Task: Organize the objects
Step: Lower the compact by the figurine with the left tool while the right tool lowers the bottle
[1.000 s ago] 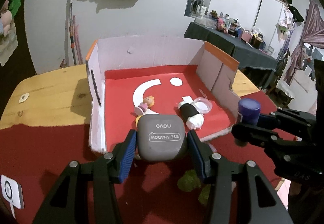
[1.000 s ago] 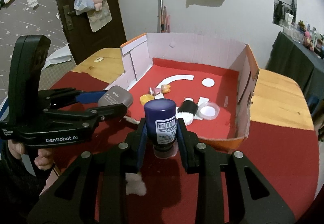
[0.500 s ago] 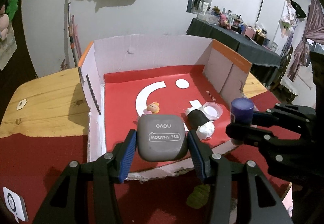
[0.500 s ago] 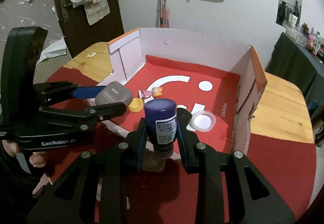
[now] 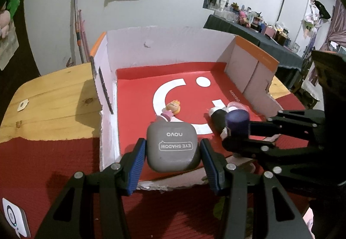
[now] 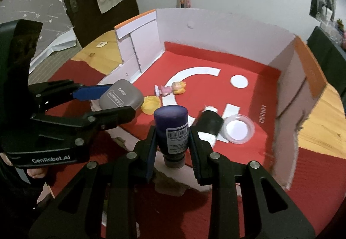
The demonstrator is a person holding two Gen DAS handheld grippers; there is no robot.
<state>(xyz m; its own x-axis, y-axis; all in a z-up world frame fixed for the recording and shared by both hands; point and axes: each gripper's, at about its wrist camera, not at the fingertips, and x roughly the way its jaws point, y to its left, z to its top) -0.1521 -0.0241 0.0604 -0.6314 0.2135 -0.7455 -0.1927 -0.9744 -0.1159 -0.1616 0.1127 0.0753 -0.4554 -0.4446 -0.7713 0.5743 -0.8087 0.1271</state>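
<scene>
Eyeshadow case (image 5: 172, 147) sits clenched in my left fingers (image 5: 135, 165) above the cardboard box's (image 5: 255, 61) torn near edge; right fingers (image 6: 195, 148) clamp the purple bottle (image 6: 172, 131) beside it. Crowded together, they might collide or topple onto the doll (image 5: 172, 109).

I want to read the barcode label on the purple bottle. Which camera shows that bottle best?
The right wrist view: the purple bottle sits centred in the right gripper, label facing the camera. The left wrist view shows only its end, label hidden.
</scene>
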